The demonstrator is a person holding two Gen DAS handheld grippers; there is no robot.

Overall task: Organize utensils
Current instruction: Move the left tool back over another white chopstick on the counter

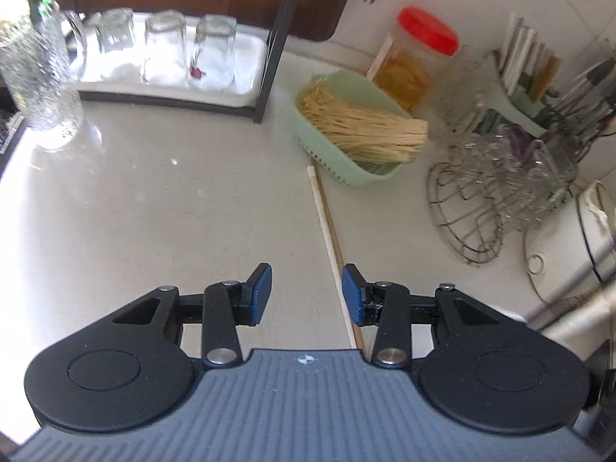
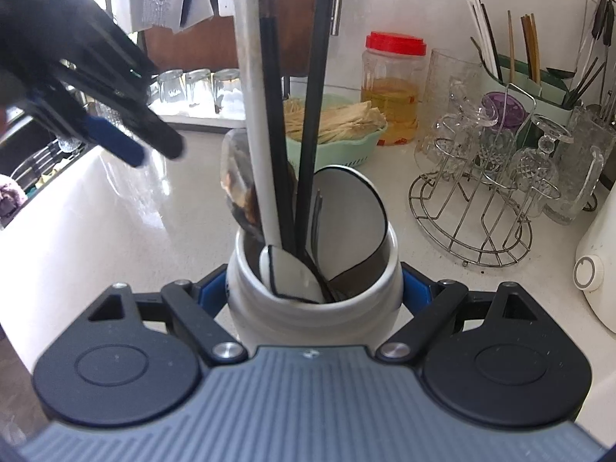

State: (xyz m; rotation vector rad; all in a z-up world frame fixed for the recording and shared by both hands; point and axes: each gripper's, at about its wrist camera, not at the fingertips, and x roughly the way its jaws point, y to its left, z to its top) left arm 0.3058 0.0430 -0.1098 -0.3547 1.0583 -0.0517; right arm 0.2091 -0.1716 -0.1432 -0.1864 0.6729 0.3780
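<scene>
White ceramic utensil crock [image 2: 313, 308]: white ladle [image 2: 254, 123], black handles; right fingers [image 2: 313, 292] clamp it.
Left fingers [image 1: 307, 294] half open, empty, above a pale chopstick pair [image 1: 325, 223] on the white surface [image 1: 154, 200].

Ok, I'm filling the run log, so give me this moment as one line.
left gripper: open over chopsticks on counter | right gripper: shut on white utensil jar | jar: spoons, chopsticks inside

Utensils [image 2: 269, 115] in crock [image 2: 312, 308], basket [image 2: 346, 146] behind, rack [image 2: 481, 223] right.
</scene>
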